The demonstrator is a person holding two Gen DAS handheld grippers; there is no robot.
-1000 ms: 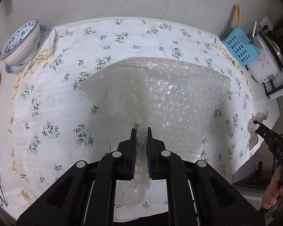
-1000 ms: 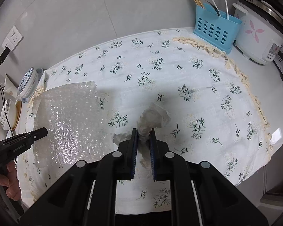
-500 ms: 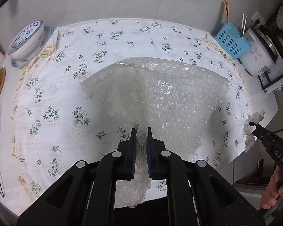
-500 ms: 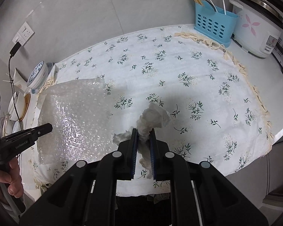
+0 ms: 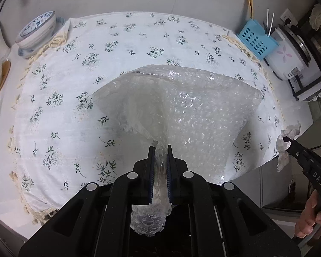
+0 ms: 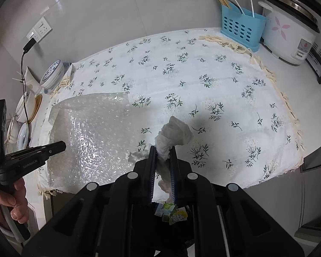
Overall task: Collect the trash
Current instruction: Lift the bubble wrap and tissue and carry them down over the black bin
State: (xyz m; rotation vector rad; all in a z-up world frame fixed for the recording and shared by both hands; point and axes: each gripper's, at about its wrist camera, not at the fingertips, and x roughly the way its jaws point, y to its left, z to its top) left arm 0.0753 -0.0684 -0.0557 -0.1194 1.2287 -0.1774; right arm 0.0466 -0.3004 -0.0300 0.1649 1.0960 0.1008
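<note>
Trash in two pieces: one bubble wrap sheet pinched in the left gripper, trailing over the floral tablecloth; one crumpled tissue pinched in the right gripper, held over the tablecloth's near edge.

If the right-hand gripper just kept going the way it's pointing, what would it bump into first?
The right gripper is shut on a crumpled tissue and tilts down toward the flowered tablecloth. Nothing else shows ahead, so it would probably push the tissue into bare cloth, though depth is hard to judge.
</note>
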